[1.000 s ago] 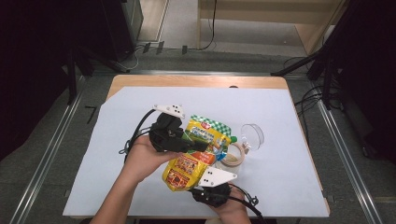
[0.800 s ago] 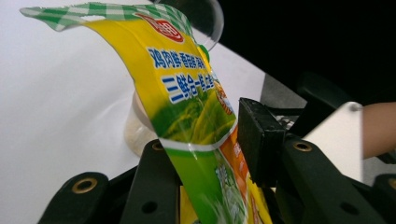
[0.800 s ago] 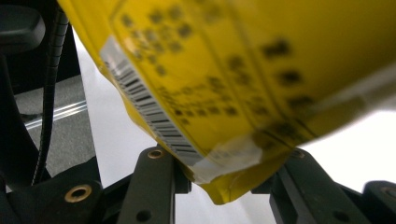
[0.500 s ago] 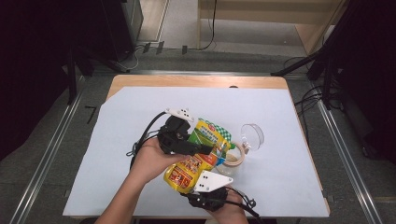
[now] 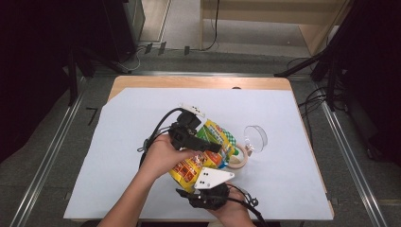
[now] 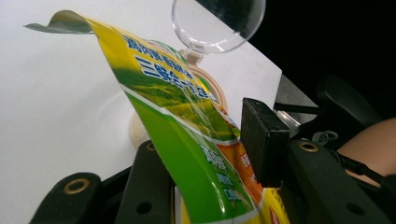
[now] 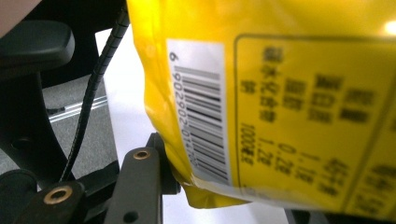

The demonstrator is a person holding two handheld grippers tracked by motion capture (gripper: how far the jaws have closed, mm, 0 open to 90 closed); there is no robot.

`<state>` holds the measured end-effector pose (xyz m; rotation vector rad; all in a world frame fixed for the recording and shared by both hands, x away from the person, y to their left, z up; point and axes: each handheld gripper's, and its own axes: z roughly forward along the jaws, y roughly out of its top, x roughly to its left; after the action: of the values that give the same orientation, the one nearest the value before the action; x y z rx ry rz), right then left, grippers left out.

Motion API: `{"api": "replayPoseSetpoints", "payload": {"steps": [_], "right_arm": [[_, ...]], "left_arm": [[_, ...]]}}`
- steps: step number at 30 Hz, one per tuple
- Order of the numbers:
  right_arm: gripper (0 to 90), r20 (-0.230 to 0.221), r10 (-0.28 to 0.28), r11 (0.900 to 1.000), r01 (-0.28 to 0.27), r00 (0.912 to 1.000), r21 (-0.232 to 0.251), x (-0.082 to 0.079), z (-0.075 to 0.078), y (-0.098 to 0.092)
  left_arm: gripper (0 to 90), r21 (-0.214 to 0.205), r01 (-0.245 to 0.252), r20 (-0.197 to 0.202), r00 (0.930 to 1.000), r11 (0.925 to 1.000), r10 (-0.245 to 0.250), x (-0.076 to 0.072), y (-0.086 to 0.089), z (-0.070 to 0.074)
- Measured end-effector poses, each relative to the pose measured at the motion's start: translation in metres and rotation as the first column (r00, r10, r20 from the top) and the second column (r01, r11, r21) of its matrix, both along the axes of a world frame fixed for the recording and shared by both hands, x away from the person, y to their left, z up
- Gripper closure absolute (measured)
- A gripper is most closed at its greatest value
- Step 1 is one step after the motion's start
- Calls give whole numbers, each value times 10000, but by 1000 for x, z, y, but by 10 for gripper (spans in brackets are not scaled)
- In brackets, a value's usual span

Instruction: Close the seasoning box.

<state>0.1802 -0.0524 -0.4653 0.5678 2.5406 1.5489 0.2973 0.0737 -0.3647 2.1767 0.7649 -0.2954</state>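
Right gripper [image 5: 204, 176]: nearest, low edge of table; jaws pinch bottom of bag.
Bag [image 5: 201, 158]: yellow + green snack bag, held up off white sheet [image 5: 118, 142], btw both grippers.
Left gripper [image 5: 213, 147]: jaws squeeze bag's side.
Tape roll [image 5: 238, 157]: just past bag.
Clear lid [image 5: 256, 138]: farther, beside tape.

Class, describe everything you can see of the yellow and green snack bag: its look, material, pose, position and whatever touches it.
The glossy yellow and green plastic snack bag is a crinkled foil-like pouch with printed characters, a green landscape picture and orange-red patches on the front, and a barcode and table on its yellow back. It is held tilted above the white table sheet, between the left gripper and the right gripper, whose jaws close on its edges. Its upper corner curls. It reaches over the round beige container.
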Motion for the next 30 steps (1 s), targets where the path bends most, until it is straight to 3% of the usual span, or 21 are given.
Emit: {"api": "replayPoseSetpoints", "payload": {"steps": [8,13,25,30], "right_arm": [[608,-138,168,9998,-167,9998,103,12,9,1],[602,-80,279,9995,-278,9996,133,11,8,1],[533,-24,455,9990,-455,9990,52,5,-3,0],[601,92,541,9985,-540,9985,-107,3,-5,2]], "left_arm": [[681,75,-22,-608,9981,10000,26,16,1,5],[694,26,62,-615,9981,10000,-60,15,-1,3],[710,401,298,-508,9983,9988,-277,10,-10,-1],[715,354,354,-588,9977,9987,-332,9,-11,-1]]}}
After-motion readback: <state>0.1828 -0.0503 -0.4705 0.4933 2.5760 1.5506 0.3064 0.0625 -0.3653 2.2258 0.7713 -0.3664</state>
